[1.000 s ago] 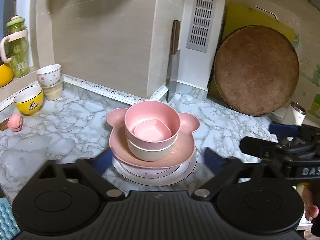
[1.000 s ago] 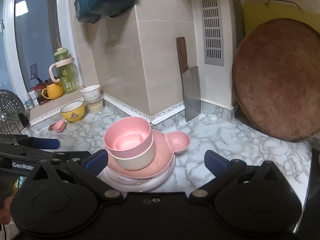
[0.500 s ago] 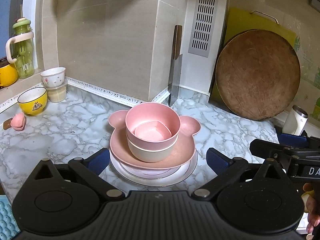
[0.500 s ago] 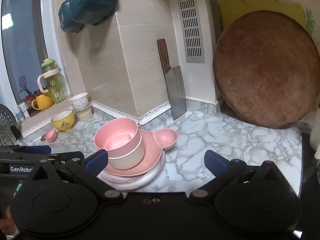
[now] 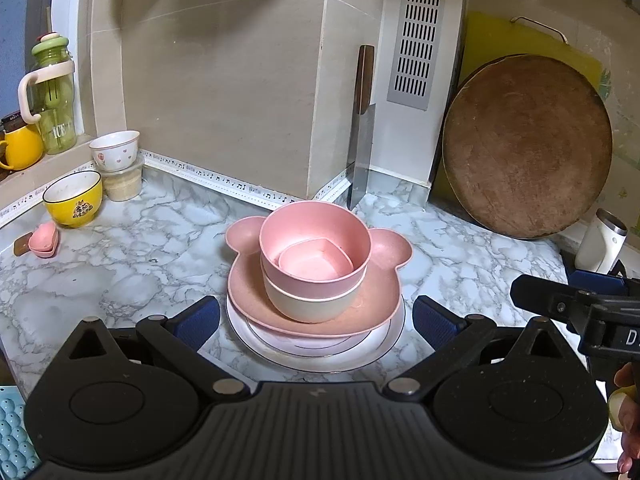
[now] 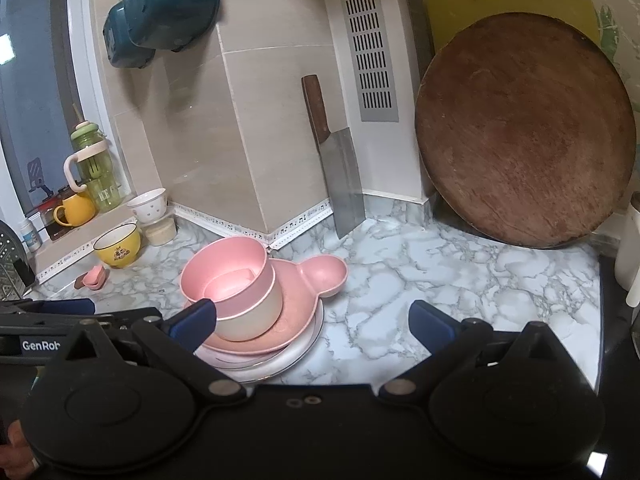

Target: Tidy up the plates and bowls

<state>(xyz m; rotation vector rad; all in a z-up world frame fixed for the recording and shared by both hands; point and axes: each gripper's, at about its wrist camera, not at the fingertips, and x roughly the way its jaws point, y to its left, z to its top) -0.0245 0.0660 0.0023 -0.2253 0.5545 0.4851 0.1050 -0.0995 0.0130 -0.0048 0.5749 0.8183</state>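
Observation:
A stack stands on the marble counter. From the bottom it is a white plate (image 5: 360,356), a pink bear-eared plate (image 5: 376,304), a beige bowl (image 5: 308,304) and a pink bowl (image 5: 348,236) holding a small pink square dish (image 5: 316,262). My left gripper (image 5: 316,320) is open, its blue fingertips flanking the near side of the stack without touching it. In the right wrist view the stack (image 6: 236,264) sits at the left. My right gripper (image 6: 314,323) is open and empty over bare counter, its left fingertip overlapping the bowls in the picture.
A yellow bowl (image 5: 74,200), a white flowered bowl (image 5: 116,150) and a small pink dish (image 5: 42,238) sit at the left. A cleaver (image 5: 360,148) and a round wooden board (image 5: 528,148) lean on the back wall. A white cup (image 5: 600,240) stands at the right.
The right gripper has drawn back and swung right, so the stack now sits further left in its view. The left gripper has pulled back slightly. The stack has not moved.

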